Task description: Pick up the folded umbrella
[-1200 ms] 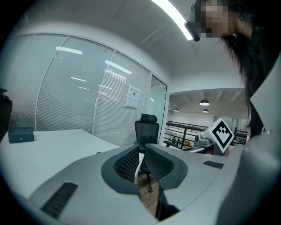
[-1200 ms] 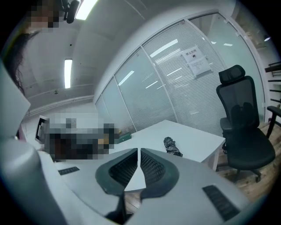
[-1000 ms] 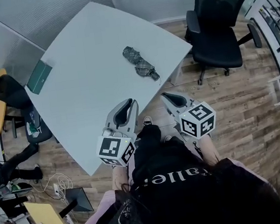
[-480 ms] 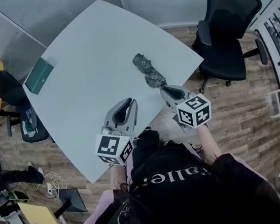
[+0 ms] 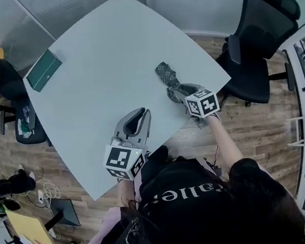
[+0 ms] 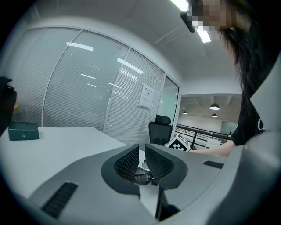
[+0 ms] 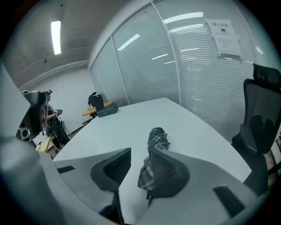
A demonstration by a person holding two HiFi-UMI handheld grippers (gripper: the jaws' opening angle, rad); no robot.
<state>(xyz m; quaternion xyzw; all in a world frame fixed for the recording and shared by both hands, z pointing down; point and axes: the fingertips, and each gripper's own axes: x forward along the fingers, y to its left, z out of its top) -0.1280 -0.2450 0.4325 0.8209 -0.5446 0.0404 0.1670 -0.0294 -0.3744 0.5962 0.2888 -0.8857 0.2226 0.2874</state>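
Note:
The folded plaid umbrella [image 5: 166, 76] lies on the pale grey table [image 5: 95, 70], near its right edge. My right gripper [image 5: 179, 92] has reached the umbrella's near end. Its jaws have just been opening. In the right gripper view the umbrella [image 7: 157, 137] runs away from me, its near end between the parted jaws of the right gripper [image 7: 139, 154] and close against the right one; neither pad presses on it. My left gripper [image 5: 140, 113] hovers over the table's near edge, shut and empty. Through the slit of the left gripper [image 6: 141, 147] a bit of the umbrella [image 6: 143, 176] shows far off.
A dark green box [image 5: 44, 70] sits at the table's far left corner. A black office chair [image 5: 258, 32] stands just past the right edge, close to the umbrella. Another chair with a dark bag [image 5: 1, 83] is at the left. Wooden floor surrounds the table.
My right gripper has gone forward and down from the table's edge to the umbrella's near end, and its jaws have parted. The left gripper has edged forward over the table.

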